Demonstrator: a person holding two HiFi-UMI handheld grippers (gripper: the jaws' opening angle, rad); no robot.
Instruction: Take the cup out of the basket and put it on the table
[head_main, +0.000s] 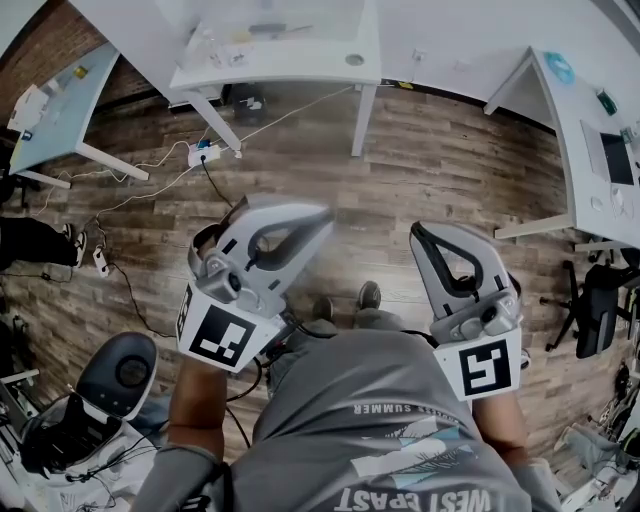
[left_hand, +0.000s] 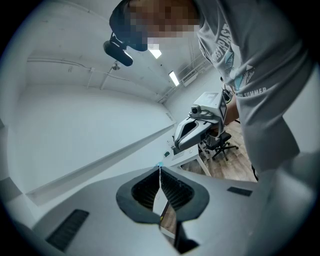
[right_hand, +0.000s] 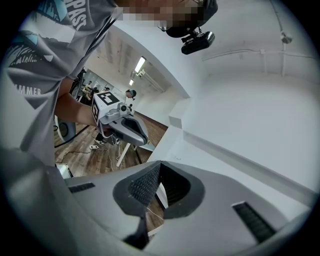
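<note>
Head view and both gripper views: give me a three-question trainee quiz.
1. True or false: the left gripper is holding a cup.
2. The jaws of the right gripper are: A) wide apart; B) together with nothing between them; C) closed on a basket.
3. Fill in: the floor below the person is laid in ____ planks.
Key: 1 false; 2 B; 3 wood.

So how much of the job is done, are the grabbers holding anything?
Nothing looks done yet: no cup or basket shows in any view. In hand: nothing. The left gripper and right gripper are held in the air over the wooden floor, jaws shut together and empty. Left to do: everything, meaning reaching the basket, lifting the cup out and setting it down.
</note>
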